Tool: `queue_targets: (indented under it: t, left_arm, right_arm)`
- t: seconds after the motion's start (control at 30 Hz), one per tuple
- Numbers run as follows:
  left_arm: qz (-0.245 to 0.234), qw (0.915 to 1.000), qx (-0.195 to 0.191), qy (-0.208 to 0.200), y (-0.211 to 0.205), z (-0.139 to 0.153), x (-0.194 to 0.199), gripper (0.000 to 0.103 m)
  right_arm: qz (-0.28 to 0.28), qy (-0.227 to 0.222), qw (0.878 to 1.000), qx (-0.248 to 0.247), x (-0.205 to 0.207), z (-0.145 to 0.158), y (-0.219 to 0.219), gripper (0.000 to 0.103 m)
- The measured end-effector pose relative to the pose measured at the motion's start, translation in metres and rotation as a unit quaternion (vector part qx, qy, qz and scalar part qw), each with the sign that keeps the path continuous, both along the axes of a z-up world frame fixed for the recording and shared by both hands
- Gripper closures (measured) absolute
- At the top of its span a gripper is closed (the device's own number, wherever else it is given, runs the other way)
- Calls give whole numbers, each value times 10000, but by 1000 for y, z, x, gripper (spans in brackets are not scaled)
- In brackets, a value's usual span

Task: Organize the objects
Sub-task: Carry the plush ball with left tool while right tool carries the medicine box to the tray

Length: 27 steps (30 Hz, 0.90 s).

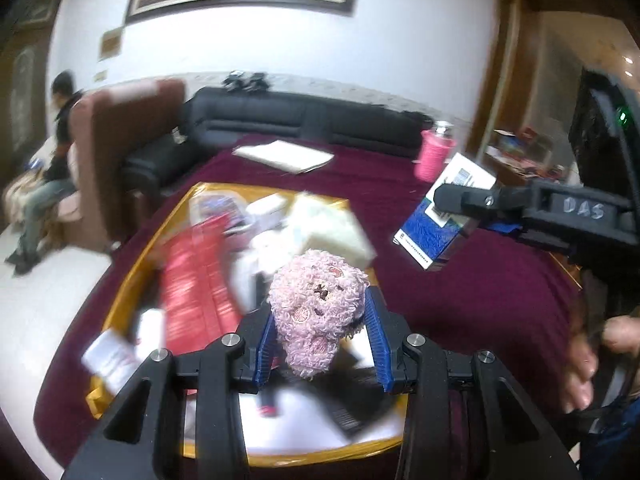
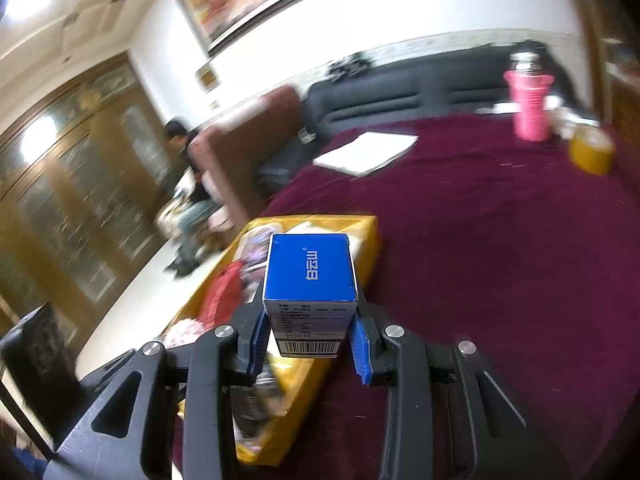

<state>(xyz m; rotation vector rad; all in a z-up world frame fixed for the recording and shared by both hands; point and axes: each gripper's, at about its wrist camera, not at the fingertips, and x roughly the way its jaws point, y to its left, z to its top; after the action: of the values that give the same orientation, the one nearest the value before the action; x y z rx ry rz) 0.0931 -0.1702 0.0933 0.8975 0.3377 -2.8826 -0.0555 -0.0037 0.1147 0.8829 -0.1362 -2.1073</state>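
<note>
My left gripper (image 1: 322, 312) is shut on a fluffy pink plush toy (image 1: 316, 312) and holds it above a yellow tray (image 1: 128, 292) full of boxes and packets. My right gripper (image 2: 310, 320) is shut on a blue and white box (image 2: 310, 276) and holds it above the tray's right edge (image 2: 364, 236). In the left wrist view the right gripper (image 1: 452, 200) shows at the right, with the blue box (image 1: 436, 232) in it, off the tray over the maroon cloth.
The table carries a maroon cloth (image 2: 500, 240). On it lie a white paper pad (image 2: 368, 152), a pink-sleeved bottle (image 2: 528, 104) and a yellow tape roll (image 2: 592, 152). A black sofa (image 1: 304, 116) stands behind. A person (image 1: 44, 176) sits at the left.
</note>
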Motion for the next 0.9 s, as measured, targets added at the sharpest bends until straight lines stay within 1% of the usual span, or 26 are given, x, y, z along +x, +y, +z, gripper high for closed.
queue_targets:
  t: [0.07, 0.2, 0.33, 0.47, 0.63, 0.73, 0.8, 0.9]
  left_arm:
    - [115, 9999, 55, -101, -11, -9, 3, 67]
    - [251, 9994, 83, -230, -21, -22, 8, 67]
    - [285, 9989, 132, -345, -27, -31, 7, 67]
    - [280, 9988, 104, -385, -26, -36, 3, 67]
    - [304, 9988, -23, -395, -22, -37, 0, 66]
    - [331, 9986, -100, -410, -18, -38, 1, 66]
    - [360, 9984, -175, -403, -16, -37, 2, 64]
    - [375, 9983, -186, -397, -16, -37, 2, 63]
  right_arm:
    - [332, -66, 9994, 86, 3, -5, -25, 71]
    - [860, -231, 9955, 331, 3, -16, -70, 71]
    - [1144, -338, 9915, 520, 6, -30, -100, 71]
    - [1230, -313, 9892, 732, 7, -38, -120, 71]
    - [1227, -429, 9870, 943, -5, -44, -136, 71]
    - [1188, -448, 9865, 1031, -12, -49, -145, 71]
    - [1146, -530, 9865, 1046, -17, -52, -147, 71]
    - [1068, -527, 9873, 1054, -19, -57, -149, 70]
